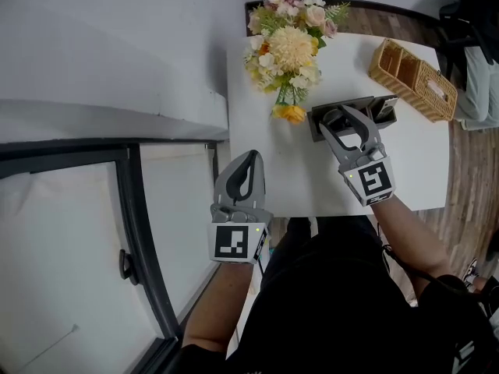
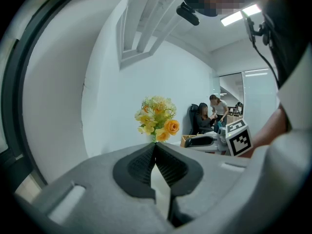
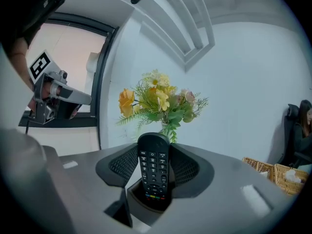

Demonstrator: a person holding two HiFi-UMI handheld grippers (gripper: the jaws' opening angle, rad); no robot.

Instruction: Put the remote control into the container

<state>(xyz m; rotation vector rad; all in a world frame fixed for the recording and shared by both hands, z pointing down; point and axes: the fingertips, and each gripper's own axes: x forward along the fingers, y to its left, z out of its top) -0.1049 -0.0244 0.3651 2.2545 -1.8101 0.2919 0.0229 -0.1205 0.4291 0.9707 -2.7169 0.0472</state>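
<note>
The remote control (image 3: 153, 172) stands on end, its long axis nearly upright. Its rounded top points up and its button side faces back toward the person. Its lower end sits inside the dark container (image 3: 146, 206), and the upper half rises above the rim.

Seen from the head view, the container (image 1: 318, 125) stands on the white tabletop (image 1: 312, 185) just to the right of the flowers (image 1: 288, 49), close to their stems and a little nearer to the person. A woven basket (image 1: 413, 76) lies well to the right of the flowers, at the far right corner of the tabletop. Between the flowers and the near edge the tabletop is bare, so there is free room on that side. To the left of the flowers the tabletop ends soon, next to a grey wall, and below it stands a dark window frame (image 1: 132, 232).

The right gripper (image 3: 153, 147) is over the container, to the right of the flowers. Its fingers (image 3: 187, 167) stand rather wide and hold the remote control, with the ribbed pads lying against its two long edges.

The left gripper (image 1: 248, 158) is on the near side of the flowers, over the near left corner of the tabletop. Its fingers (image 2: 136, 167) are together at the tips and hold nothing; only a thin slit shows lower down
</note>
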